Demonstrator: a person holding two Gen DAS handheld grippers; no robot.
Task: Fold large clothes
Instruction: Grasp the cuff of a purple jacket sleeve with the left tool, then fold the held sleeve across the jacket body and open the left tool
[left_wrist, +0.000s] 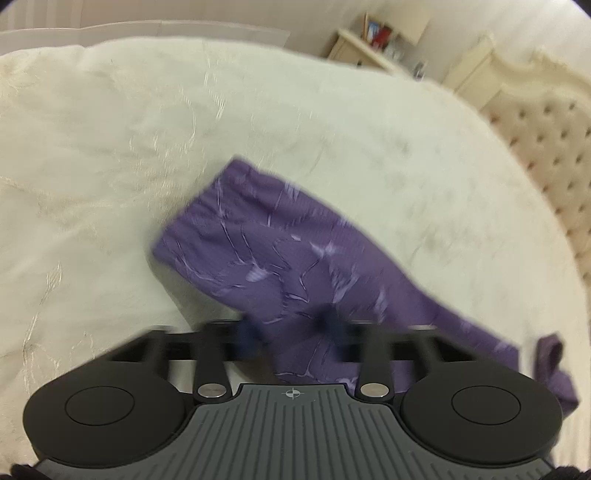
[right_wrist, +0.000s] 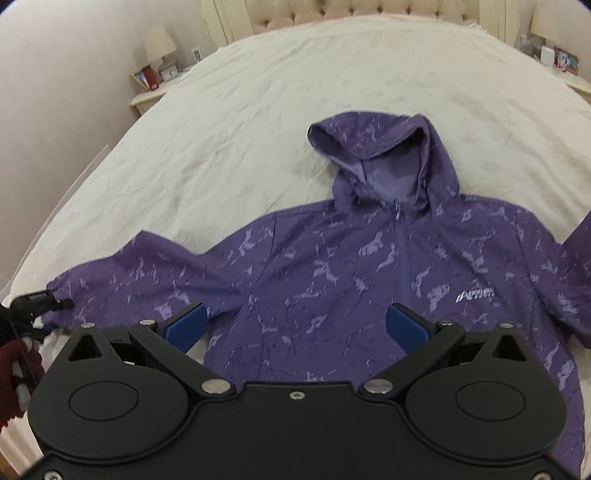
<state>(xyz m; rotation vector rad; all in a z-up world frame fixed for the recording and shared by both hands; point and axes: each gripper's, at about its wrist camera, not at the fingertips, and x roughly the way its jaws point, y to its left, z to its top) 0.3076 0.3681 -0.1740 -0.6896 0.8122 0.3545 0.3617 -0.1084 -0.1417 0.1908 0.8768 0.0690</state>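
Observation:
A purple patterned hooded jacket (right_wrist: 332, 266) lies front up on the white bed, hood (right_wrist: 384, 155) toward the headboard, sleeves spread. My right gripper (right_wrist: 295, 325) is open and empty, held above the jacket's chest. In the right wrist view my left gripper (right_wrist: 40, 306) is at the cuff of the jacket's left-hand sleeve (right_wrist: 122, 280). In the left wrist view, which is blurred, that sleeve (left_wrist: 280, 251) runs between my left gripper's fingers (left_wrist: 288, 328); the jaws stand close together on the fabric.
The white bedspread (right_wrist: 258, 110) covers the bed. A tufted headboard (right_wrist: 332, 11) is at the far end. Nightstands with a lamp (right_wrist: 159, 48) and frames stand on both sides. The bed's left edge (right_wrist: 55, 206) is near the sleeve cuff.

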